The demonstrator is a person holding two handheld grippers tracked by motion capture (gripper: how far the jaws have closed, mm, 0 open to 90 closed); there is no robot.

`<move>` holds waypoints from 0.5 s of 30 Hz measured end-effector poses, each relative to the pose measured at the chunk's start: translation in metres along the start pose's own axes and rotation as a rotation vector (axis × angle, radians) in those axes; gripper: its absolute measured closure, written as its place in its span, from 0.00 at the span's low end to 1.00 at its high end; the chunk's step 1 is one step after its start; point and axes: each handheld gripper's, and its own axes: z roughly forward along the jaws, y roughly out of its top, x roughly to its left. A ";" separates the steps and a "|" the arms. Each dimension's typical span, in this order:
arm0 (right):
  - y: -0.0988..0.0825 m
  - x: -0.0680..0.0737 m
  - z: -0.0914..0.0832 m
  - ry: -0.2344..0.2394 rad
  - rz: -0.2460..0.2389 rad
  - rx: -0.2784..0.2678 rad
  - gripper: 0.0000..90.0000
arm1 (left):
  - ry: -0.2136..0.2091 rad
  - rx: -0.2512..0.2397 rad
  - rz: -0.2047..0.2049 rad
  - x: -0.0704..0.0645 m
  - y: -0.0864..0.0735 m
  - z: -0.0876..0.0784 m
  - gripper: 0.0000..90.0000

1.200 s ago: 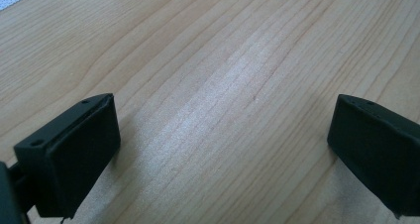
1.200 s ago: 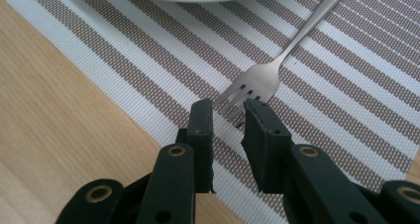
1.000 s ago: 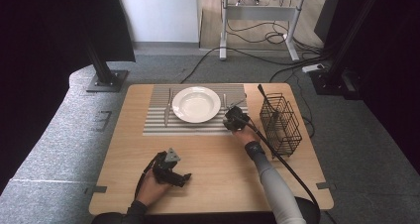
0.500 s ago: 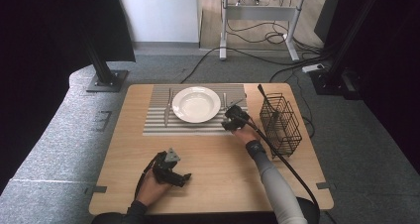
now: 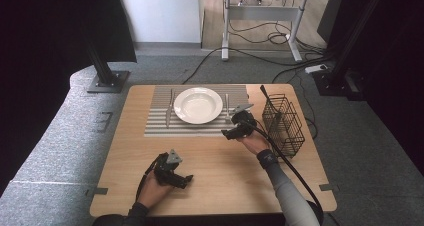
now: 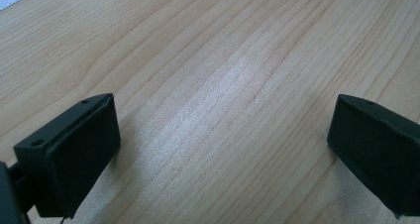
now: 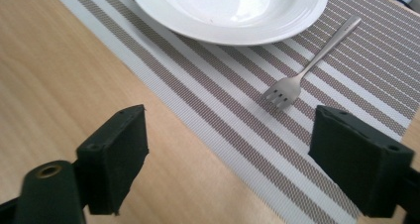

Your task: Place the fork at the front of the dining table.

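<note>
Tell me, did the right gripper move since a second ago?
Yes. The right gripper has pulled back from the fork toward the table's near edge, measured against the placemat. Its jaws have just been opening, with nothing between them.

In the right gripper view the plate [image 7: 233, 11] is cut off by the top edge, so its far rim is out of frame, and the mat [image 7: 277, 135] runs off the right edge. From above, the fork [image 5: 227, 108] is too small to make out its tines. The knife [image 5: 170, 108] is a thin sliver there. Whether the basket [image 5: 283, 123] holds anything cannot be told.
</note>
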 end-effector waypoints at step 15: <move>-0.046 0.021 -0.059 0.000 0.009 -0.088 0.08 | 0.004 0.003 -0.003 -0.001 0.000 -0.001 0.00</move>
